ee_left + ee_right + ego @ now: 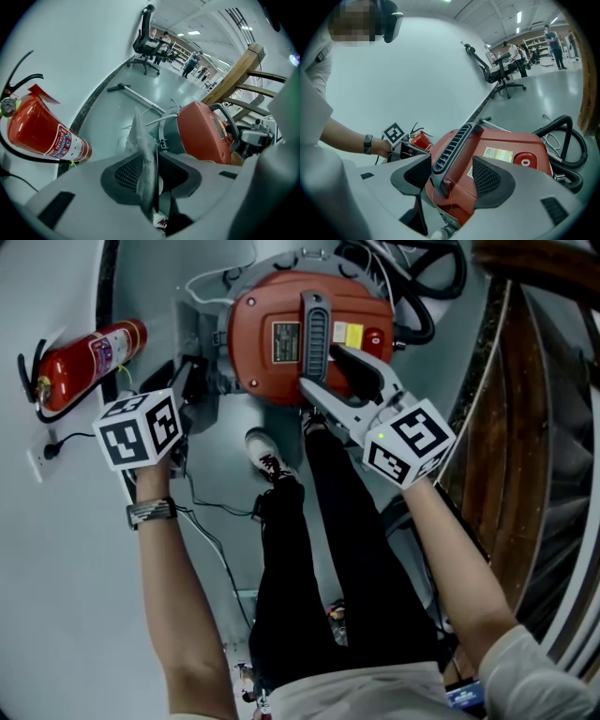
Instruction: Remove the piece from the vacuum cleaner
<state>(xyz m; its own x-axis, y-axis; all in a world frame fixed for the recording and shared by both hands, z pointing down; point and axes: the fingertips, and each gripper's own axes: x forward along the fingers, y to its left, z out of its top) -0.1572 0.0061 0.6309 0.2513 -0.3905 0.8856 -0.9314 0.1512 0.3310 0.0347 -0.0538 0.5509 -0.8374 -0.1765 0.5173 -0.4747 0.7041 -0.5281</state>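
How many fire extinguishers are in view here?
1. The red fire extinguisher sits against the wall, to the person's left of the red vacuum cleaner. No other shows; more could be out of frame.

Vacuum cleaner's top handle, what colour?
Dark grey ribbed plastic handle, best in the right gripper view.

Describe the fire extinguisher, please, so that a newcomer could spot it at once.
Find the rounded red vacuum cleaner on the floor ahead of the person's feet. Left of it, by the pale wall, is the fire extinguisher. It is red too, but a slim cylinder with a black hose and a label.
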